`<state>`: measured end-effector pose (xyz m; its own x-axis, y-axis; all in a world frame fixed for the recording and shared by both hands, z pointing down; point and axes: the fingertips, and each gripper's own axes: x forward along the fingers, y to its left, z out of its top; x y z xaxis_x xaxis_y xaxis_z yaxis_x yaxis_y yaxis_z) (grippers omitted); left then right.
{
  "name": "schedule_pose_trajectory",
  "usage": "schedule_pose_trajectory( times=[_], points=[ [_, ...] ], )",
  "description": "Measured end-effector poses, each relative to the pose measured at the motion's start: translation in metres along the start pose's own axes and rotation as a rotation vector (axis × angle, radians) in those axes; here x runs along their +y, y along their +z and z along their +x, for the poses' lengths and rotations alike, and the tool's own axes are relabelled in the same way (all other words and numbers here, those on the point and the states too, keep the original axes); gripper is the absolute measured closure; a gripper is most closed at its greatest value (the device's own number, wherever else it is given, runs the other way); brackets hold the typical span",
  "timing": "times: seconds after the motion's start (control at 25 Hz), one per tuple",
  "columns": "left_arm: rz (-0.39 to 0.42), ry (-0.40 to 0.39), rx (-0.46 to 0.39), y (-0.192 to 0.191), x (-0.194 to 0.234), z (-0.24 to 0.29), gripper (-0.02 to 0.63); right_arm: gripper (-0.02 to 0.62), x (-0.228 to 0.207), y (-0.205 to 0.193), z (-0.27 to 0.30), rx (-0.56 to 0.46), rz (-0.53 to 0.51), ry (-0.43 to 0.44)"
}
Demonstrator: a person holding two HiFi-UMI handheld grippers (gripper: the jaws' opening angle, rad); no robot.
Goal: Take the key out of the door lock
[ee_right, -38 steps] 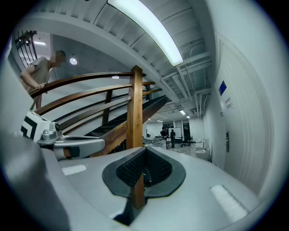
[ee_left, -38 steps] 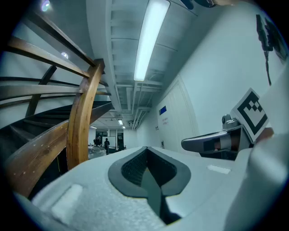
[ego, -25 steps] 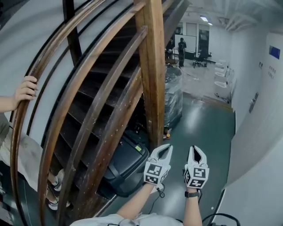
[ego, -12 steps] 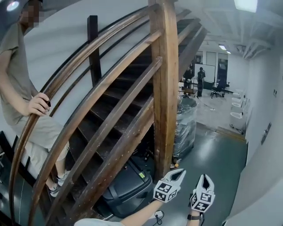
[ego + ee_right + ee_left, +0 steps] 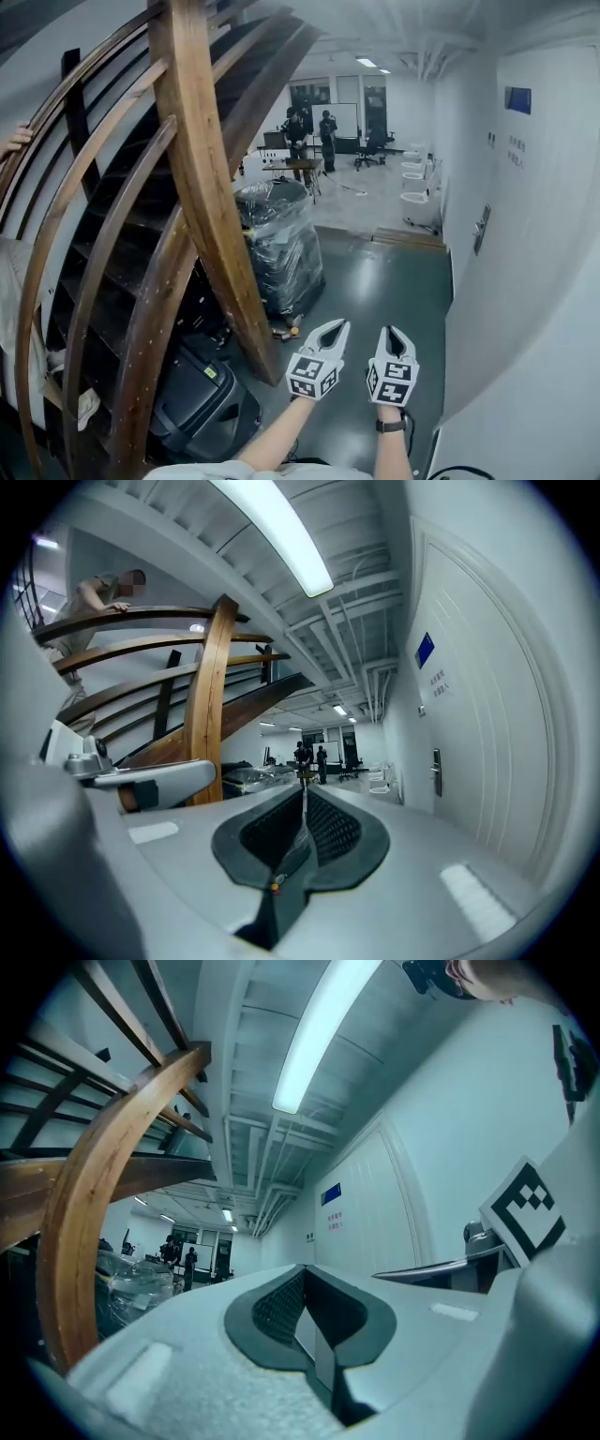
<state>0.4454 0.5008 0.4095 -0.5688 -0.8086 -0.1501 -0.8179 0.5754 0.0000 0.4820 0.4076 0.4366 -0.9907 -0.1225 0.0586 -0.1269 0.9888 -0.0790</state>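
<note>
A white door stands in the wall on the right, with a metal handle and lock plate some way ahead of me. The same handle shows small in the right gripper view; no key can be made out at this distance. My left gripper and right gripper are held side by side, low in the head view, over the green floor, both pointing ahead. Each is shut with nothing between its jaws, as the left gripper and right gripper views show.
A curved wooden staircase with a thick post fills the left. A plastic-wrapped pallet and a black case sit beneath it. A person leans on the upper rail. People stand far off; white fixtures line the right wall.
The view has swung right: the staircase has slid to the left and the door wall has come into sight. Both grippers travelled along together, still shut and empty.
</note>
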Motion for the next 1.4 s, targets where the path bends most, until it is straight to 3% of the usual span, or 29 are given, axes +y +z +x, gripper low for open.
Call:
schedule_pose_trajectory(
  times=[0.24, 0.44, 0.52, 0.76, 1.0, 1.24, 1.4],
  points=[
    [-0.025, -0.084, 0.076, -0.021, -0.027, 0.068, 0.604, 0.606, -0.032, -0.005, 0.023, 0.023, 0.006, 0.069],
    [-0.072, -0.108, 0.093, -0.039, -0.015, 0.118, 0.604, 0.595, -0.049, 0.0, 0.05, -0.09, 0.005, 0.2],
    [-0.094, -0.098, 0.104, -0.05, 0.006, 0.143, 0.604, 0.592, -0.058, -0.006, 0.078, -0.08, 0.004, 0.196],
    [-0.051, -0.073, 0.076, -0.057, 0.096, 0.244, 0.604, 0.591, -0.076, 0.009, 0.204, -0.06, -0.056, 0.15],
    [0.072, -0.093, 0.017, -0.038, 0.181, 0.314, 0.604, 0.591, -0.075, 0.044, 0.322, -0.115, -0.088, 0.122],
    [-0.011, -0.148, 0.038, -0.067, 0.221, 0.365, 0.604, 0.591, -0.079, 0.029, 0.4, -0.037, -0.092, 0.154],
    [-0.097, -0.195, 0.048, -0.082, 0.236, 0.405, 0.604, 0.591, -0.096, 0.033, 0.445, -0.047, -0.11, 0.159]
  ],
)
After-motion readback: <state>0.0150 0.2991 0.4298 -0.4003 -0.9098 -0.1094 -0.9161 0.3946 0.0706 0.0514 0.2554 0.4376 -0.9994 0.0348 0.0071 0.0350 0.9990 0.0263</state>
